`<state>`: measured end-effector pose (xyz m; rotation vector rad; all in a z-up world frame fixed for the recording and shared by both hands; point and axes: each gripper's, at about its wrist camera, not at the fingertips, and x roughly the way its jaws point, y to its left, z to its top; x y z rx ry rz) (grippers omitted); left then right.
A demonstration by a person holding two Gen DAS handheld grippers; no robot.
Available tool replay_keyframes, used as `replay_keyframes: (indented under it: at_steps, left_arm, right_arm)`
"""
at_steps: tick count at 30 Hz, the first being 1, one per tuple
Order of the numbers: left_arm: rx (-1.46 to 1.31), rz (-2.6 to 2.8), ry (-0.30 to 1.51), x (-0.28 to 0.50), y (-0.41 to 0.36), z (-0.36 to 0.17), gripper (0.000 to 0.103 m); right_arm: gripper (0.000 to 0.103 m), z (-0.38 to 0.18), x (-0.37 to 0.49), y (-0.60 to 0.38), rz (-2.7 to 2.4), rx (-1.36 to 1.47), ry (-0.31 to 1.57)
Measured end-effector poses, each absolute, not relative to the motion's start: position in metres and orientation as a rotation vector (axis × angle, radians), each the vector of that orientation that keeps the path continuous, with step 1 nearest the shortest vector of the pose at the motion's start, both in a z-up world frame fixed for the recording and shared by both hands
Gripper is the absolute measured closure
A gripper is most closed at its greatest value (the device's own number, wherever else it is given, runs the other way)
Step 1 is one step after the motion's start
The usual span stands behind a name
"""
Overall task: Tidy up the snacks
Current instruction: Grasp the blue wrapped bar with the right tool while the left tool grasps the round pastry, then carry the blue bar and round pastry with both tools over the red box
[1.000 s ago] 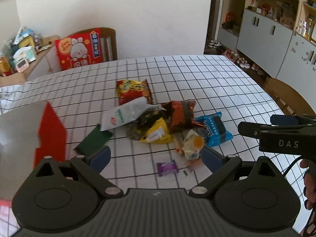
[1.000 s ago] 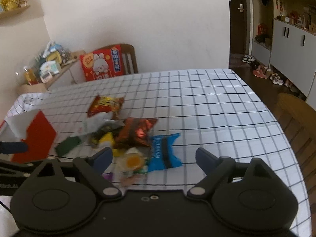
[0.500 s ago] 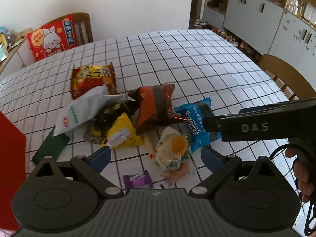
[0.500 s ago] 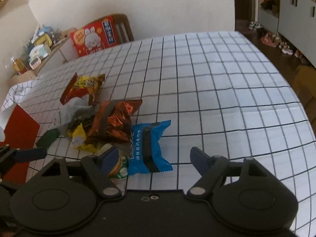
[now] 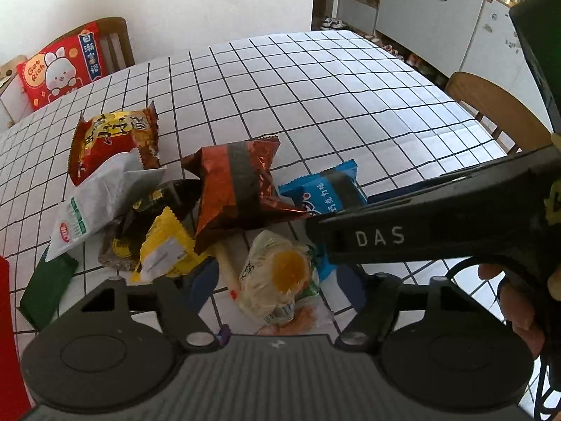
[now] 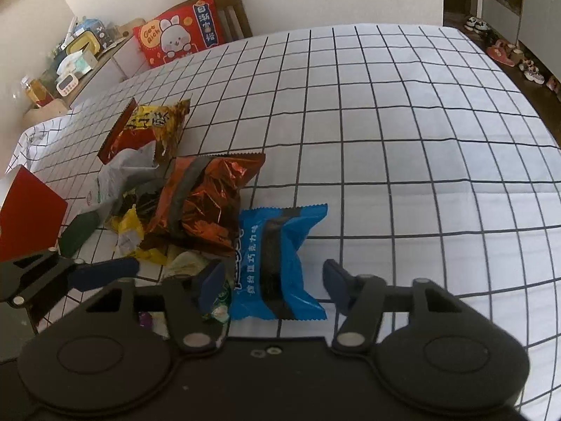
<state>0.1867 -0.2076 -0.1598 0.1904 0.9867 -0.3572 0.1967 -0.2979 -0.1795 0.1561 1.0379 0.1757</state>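
A pile of snack packets lies on the checked tablecloth (image 6: 385, 140). My right gripper (image 6: 273, 279) is open, its jaws either side of the near end of a blue packet (image 6: 277, 256), also in the left wrist view (image 5: 329, 189). My left gripper (image 5: 280, 280) is open around a pale bun packet with an orange spot (image 5: 277, 273). A copper-red bag (image 5: 235, 193) (image 6: 203, 200), a red-yellow bag (image 5: 112, 140) (image 6: 147, 126), a white packet (image 5: 98, 203), a yellow packet (image 5: 164, 249) and a green packet (image 5: 45, 287) lie beside them.
A red box (image 6: 28, 214) stands at the table's left edge. A chair with a red rabbit cushion (image 6: 178, 38) is at the far side. Another wooden chair (image 5: 498, 112) is at the right. Grey cabinets (image 5: 431, 10) line the right wall.
Both grippers have come down and forward onto the pile. The right one now straddles the blue packet, the left one the bun packet.
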Motion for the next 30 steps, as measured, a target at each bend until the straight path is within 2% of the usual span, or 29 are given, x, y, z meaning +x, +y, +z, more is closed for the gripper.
replay_keyframes:
  at_steps: [2, 4, 7, 14, 30]
  left_arm:
    - [0.195, -0.36, 0.997, 0.189, -0.209, -0.162, 0.044]
    - [0.204, -0.362, 0.999, 0.189, -0.21, -0.164, 0.049]
    - [0.219, -0.356, 0.992, 0.187, -0.211, -0.164, 0.058]
    - [0.222, -0.348, 0.992, 0.183, -0.207, -0.163, 0.06]
    - [0.038, -0.303, 0.987, 0.144, -0.159, -0.116, 0.061]
  right_arm:
    - [0.053, -0.181, 0.197, -0.298, 0.177, 0.159, 1.037]
    - [0.057, -0.182, 0.198, -0.299, 0.189, 0.173, 1.04]
    - [0.061, -0.181, 0.197, -0.297, 0.191, 0.169, 1.037]
    - [0.068, -0.178, 0.189, -0.299, 0.187, 0.173, 1.029]
    - [0.069, -0.134, 0.141, -0.285, 0.212, 0.183, 0.982]
